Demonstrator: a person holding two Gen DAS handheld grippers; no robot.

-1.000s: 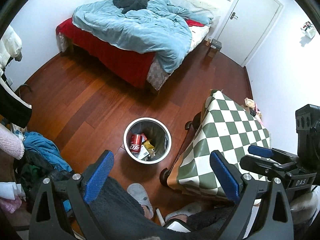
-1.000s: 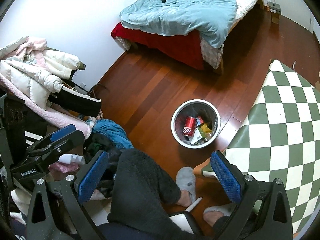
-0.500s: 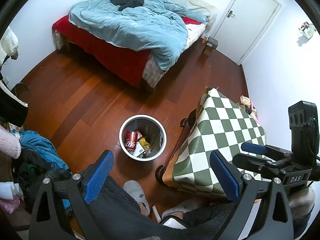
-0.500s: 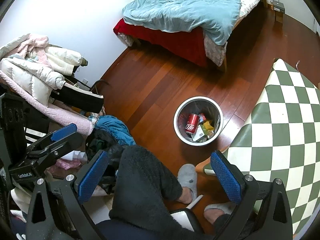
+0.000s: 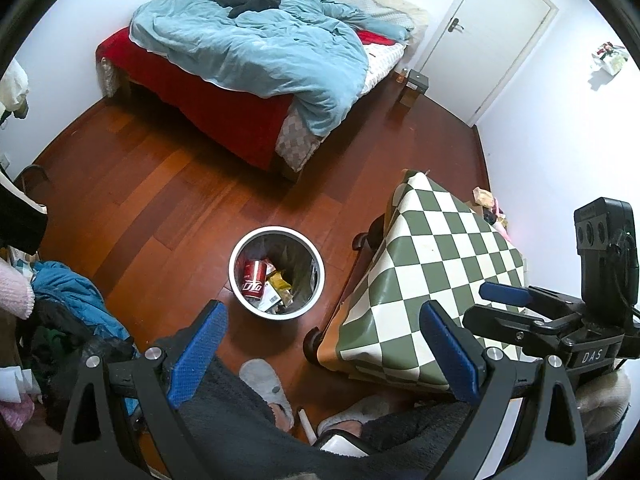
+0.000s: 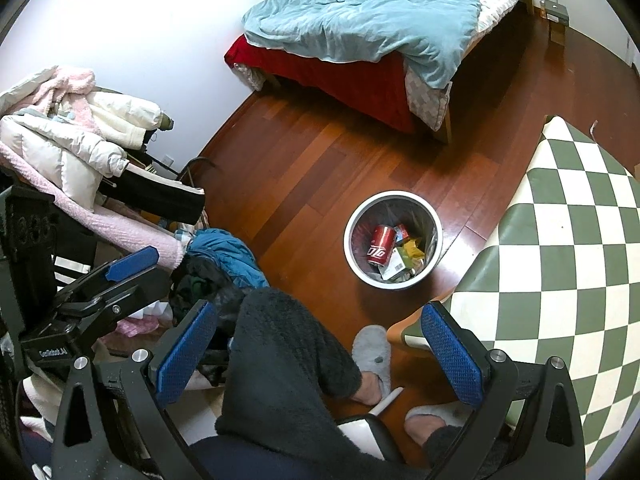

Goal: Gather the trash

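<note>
Both hand-held grippers, left [image 5: 320,344] and right [image 6: 316,344], were held high with jaws spread and nothing between them. The trash [image 5: 267,283], including a red can [image 6: 379,249], lay inside the bin [image 5: 276,236] on the floor; collection appeared complete.

Each black gripper [image 5: 320,344] [image 6: 316,344] carries blue textured pads [image 5: 198,354] and silver screws [image 5: 495,353]; dark fleece trousers [image 6: 280,360], grey slippers [image 6: 372,354].
</note>
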